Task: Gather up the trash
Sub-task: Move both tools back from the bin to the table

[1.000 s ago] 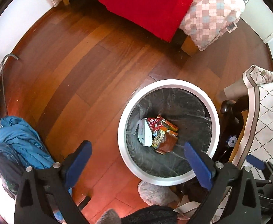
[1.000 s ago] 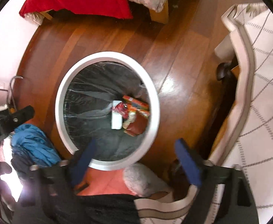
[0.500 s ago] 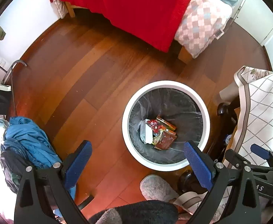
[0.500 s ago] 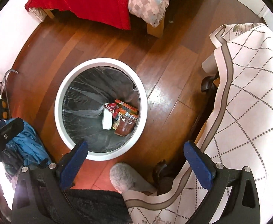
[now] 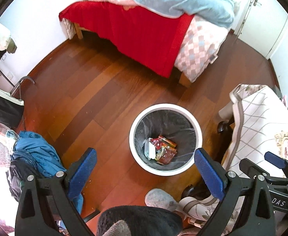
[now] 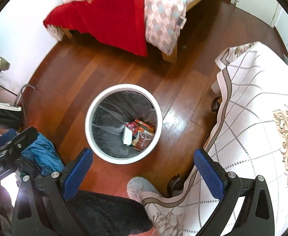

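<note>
Now between pickups: both your left gripper and right gripper gape wide, empty, above the bin holding wrappers. Next, seek more trash, perhaps on the table.

The floor is polished wood, glossy, with a bright glare patch right of centre in the right wrist view. The bin at mid-frame has a smooth white plastic rim and a thin, shiny, crinkled dark liner; glossy printed wrappers lie inside. At the top of the frame a matt red cloth drapes the bed. On the right, the worktop cloth looks matt and woven. Each hand-held gripper has matt black plastic arms, textured blue pads and bright metal screws.
</note>
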`<state>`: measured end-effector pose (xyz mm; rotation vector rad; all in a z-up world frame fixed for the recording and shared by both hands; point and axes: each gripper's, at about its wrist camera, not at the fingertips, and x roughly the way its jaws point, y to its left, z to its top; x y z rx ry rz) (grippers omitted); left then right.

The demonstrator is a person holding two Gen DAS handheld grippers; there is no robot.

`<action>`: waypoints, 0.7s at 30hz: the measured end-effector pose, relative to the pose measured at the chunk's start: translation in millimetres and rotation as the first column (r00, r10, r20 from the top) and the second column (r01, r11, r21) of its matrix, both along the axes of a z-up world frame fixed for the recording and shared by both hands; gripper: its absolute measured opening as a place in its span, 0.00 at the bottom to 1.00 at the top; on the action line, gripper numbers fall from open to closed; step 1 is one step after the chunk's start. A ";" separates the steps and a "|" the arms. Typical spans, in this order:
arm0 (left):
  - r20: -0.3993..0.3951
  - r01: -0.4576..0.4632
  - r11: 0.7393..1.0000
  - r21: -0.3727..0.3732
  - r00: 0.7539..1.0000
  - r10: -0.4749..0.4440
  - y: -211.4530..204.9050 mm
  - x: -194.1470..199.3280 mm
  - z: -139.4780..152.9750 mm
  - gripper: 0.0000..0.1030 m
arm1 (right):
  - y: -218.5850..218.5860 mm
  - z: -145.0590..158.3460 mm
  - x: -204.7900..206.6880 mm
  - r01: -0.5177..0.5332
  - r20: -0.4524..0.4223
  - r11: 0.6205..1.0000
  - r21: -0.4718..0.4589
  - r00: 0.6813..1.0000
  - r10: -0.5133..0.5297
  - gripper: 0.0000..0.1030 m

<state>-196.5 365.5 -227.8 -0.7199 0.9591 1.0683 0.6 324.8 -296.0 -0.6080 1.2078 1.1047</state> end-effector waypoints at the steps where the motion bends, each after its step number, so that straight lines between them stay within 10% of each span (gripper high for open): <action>1: 0.006 0.001 1.000 0.009 1.000 -0.001 -3.1 -1.0 5.7 0.98 | -4.1 6.9 -0.6 -0.001 0.002 1.000 0.014 1.000 0.001 1.00; 12: -0.034 0.032 0.983 0.178 0.999 -0.026 -64.7 24.5 72.1 0.98 | -83.3 84.0 26.3 0.121 -0.196 0.967 0.226 0.978 -0.076 1.00; 21: -0.081 0.242 0.962 0.126 0.969 -0.233 -119.0 170.6 26.5 0.98 | -207.0 92.0 148.0 0.364 -0.176 0.913 0.185 0.926 -0.334 1.00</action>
